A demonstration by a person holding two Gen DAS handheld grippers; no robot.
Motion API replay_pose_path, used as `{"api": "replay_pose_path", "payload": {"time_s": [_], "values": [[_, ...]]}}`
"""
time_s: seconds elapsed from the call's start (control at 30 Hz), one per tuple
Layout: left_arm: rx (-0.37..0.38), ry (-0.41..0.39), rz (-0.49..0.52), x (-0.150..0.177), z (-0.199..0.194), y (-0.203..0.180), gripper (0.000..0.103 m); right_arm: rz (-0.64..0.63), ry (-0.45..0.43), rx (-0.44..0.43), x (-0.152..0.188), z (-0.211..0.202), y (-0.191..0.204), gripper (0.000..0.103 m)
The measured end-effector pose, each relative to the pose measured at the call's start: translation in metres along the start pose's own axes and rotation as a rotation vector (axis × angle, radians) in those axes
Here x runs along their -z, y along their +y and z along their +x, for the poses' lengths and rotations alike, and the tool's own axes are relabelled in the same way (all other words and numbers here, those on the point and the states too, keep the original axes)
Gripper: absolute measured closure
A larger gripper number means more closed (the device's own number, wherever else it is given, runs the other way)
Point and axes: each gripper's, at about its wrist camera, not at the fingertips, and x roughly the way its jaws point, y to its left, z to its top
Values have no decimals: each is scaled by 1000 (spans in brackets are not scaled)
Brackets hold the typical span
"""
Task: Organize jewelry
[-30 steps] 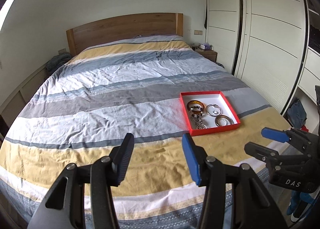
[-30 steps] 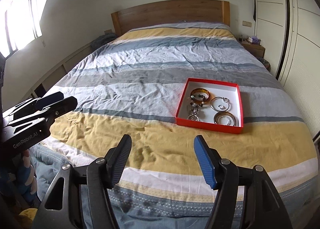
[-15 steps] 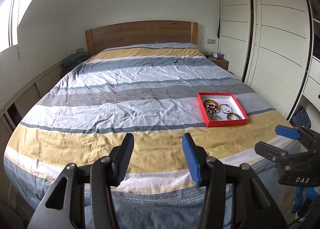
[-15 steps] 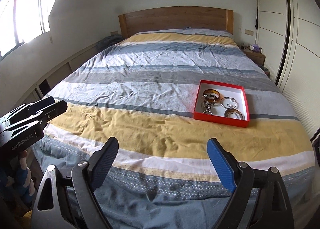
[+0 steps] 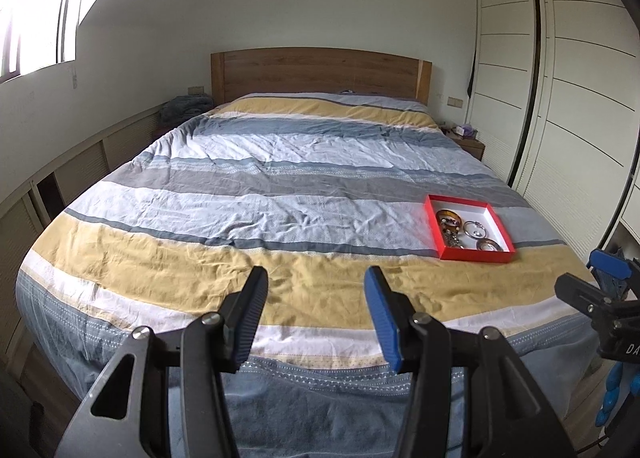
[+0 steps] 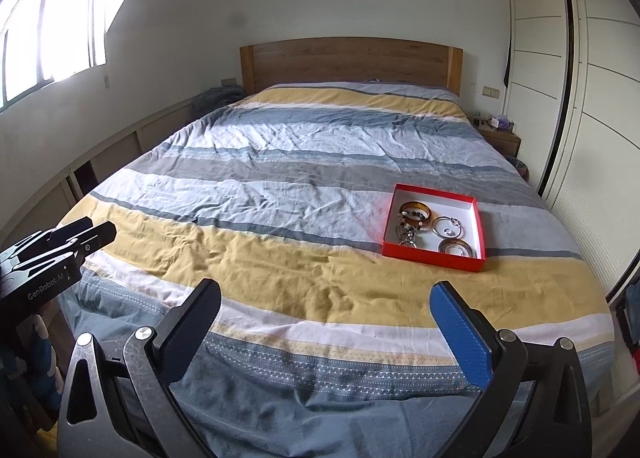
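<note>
Both claws empty, over the foot of the bed (image 6: 280, 266). Left gripper (image 5: 316, 318) open, nothing between its jaws; right gripper (image 6: 324, 322) spread wide, jaws have just been opening, nothing between them. Farther on, red tray (image 6: 432, 256) sits on the duvet, right side, holding bangles (image 6: 416, 211), rings, a chain tangle. Judged light, hard, slippery; chain limp, likely to snag. Grip a bangle across its band. Right view shows tray contents clearer; left view shows the right gripper's side.
</note>
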Motion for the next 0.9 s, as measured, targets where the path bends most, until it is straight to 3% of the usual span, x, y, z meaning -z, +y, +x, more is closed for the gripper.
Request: {"api": "replay_pose_path", "payload": {"time_s": [0.33, 0.9], "values": [[-33, 4, 6, 6, 8, 0, 55, -2, 15, -16, 7, 9, -2, 0], [7, 134, 40, 33, 61, -4, 55, -2, 131, -31, 23, 64, -10, 0]]}}
